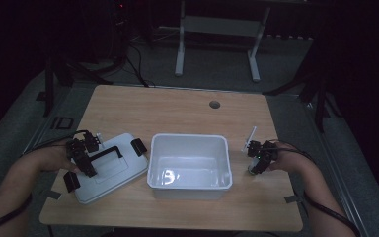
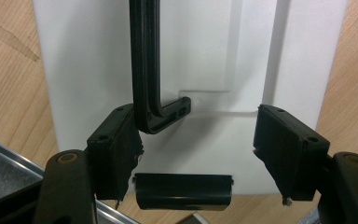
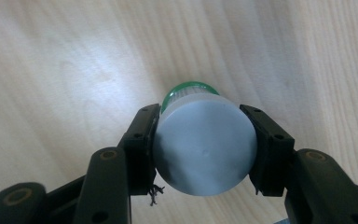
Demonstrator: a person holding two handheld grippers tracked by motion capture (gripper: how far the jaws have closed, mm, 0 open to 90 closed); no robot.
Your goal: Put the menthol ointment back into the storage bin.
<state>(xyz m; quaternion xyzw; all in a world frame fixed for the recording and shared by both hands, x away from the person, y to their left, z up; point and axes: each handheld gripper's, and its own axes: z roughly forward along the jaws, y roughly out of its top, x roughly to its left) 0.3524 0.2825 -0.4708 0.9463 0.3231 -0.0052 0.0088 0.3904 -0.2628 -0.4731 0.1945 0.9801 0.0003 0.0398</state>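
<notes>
Here the grey-capped bottle point(image 3: 205, 149) sits clamped between the right gripper point(image 1: 259, 159) pads, above the table point(image 1: 187, 111), right of the white bin point(image 1: 189, 165). The left gripper point(image 2: 198, 144) gapes over the white lid point(image 1: 109, 168), one pad beside its black handle point(image 2: 145, 70), gripping nothing.

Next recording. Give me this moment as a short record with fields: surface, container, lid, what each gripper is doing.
surface: wooden table
container: white bin, open, mid-table, looks empty
lid: white lid with black handle, lying flat on the table left of the bin
left gripper: left gripper over the lid, jaws open, one jaw beside the handle's end, not gripping it
right gripper: right gripper shut on a grey-capped bottle with a green band, right of the bin
</notes>
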